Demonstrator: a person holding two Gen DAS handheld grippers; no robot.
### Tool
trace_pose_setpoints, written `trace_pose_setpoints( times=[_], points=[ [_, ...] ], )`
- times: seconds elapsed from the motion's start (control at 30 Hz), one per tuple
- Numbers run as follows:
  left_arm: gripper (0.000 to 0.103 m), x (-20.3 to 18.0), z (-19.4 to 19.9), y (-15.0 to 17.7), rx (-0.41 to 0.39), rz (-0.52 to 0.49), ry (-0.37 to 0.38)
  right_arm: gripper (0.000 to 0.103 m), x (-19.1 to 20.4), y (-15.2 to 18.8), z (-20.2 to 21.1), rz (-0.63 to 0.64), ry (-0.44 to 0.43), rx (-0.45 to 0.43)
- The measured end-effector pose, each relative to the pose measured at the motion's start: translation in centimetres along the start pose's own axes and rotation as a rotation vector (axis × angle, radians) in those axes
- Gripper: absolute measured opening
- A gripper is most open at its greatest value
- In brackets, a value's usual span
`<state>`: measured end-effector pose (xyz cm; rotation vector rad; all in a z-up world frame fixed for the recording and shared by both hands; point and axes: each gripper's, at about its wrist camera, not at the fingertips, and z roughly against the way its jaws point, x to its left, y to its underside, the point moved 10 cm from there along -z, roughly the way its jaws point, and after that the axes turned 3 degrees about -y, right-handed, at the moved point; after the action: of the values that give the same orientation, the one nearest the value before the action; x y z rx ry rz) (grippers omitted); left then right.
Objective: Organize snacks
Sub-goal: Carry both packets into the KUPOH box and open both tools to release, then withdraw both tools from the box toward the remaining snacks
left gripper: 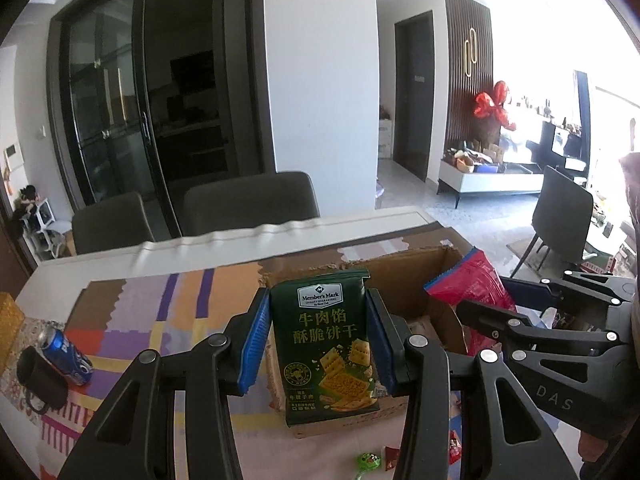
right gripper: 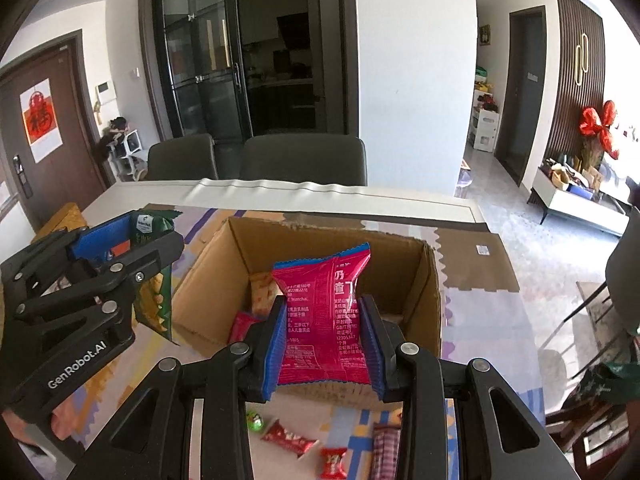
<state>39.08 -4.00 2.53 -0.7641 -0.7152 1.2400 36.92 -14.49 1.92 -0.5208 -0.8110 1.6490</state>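
My left gripper is shut on a green Member's Mark biscuit packet, held upright near the left front corner of an open cardboard box. My right gripper is shut on a pink-red snack packet, held upright over the box's front wall. The box holds a few snack packets. The right gripper and pink packet show at the right of the left wrist view. The left gripper and green packet show at the left of the right wrist view.
A patterned cloth covers the table. A blue drink can lies at the left beside a black object. Small wrapped sweets lie in front of the box. Two grey chairs stand behind the table.
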Motion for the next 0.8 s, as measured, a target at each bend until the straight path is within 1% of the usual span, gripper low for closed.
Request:
trace_pose_setpoints(
  times=[0.17,0.2,0.27,0.3,0.33,0.37,0.43,0.53,0.8],
  points=[
    [0.046,-0.5,-1.8,0.0,0.028,-0.018,0.005,0.036,-0.6,-0.3,-1.6,-0.010,0.005,0.024],
    [0.048,-0.5,-2.1,0.0,0.029,-0.022,-0.001,0.036,-0.7,-0.3,-1.9,-0.013,0.006,0.028],
    [0.054,-0.5,-2.4,0.0,0.033,-0.030,-0.009,0.036,-1.1,-0.5,-2.6,-0.026,0.009,0.033],
    [0.060,-0.4,-2.4,0.0,0.032,-0.034,-0.019,0.040,-1.1,-0.5,-2.8,-0.030,0.010,0.037],
    [0.064,-0.3,-2.3,0.0,0.029,-0.034,-0.033,0.048,-1.3,-0.6,-3.0,-0.037,0.010,0.042],
    [0.064,-0.1,-2.2,0.1,0.029,-0.034,-0.047,0.050,-1.5,-0.6,-3.1,-0.046,0.011,0.044],
    [0.065,0.2,-1.9,0.4,0.040,-0.027,-0.055,0.050,-1.7,-0.5,-2.9,-0.047,0.024,0.035],
    [0.066,0.2,-1.0,1.1,0.054,-0.013,-0.045,0.050,-1.5,-0.1,-2.5,-0.032,0.033,0.031],
    [0.068,-0.3,2.1,2.8,0.048,-0.017,-0.029,0.050,-0.4,1.2,0.2,-0.020,0.007,0.000]
  ],
)
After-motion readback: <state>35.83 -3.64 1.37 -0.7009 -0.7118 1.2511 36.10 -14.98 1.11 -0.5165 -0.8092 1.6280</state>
